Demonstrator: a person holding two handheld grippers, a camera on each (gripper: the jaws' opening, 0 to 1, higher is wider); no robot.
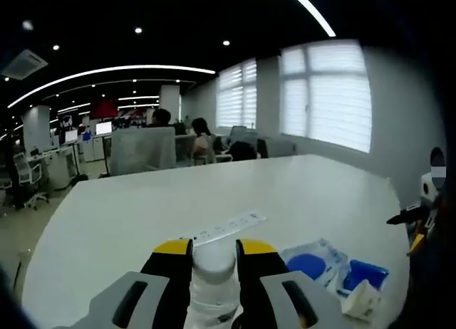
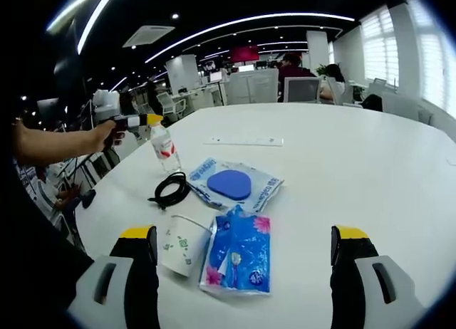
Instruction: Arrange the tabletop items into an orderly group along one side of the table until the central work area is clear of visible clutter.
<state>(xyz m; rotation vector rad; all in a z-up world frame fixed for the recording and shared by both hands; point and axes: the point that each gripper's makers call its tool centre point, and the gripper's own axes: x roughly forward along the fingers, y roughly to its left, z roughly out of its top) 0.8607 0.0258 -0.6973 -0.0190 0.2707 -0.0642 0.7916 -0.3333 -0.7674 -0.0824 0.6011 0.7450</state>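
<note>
The bottle point(image 1: 214, 283) is mostly hidden between the left gripper's point(image 1: 214, 254) jaws, its base cut off by the edge.

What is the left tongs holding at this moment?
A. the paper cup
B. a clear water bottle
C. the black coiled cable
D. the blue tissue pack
B: in the left gripper view the left tongs is shut around the white cap of the water bottle, and the right gripper view shows that bottle gripped at its top, apart from the cable, paper cup and tissue pack.
</note>
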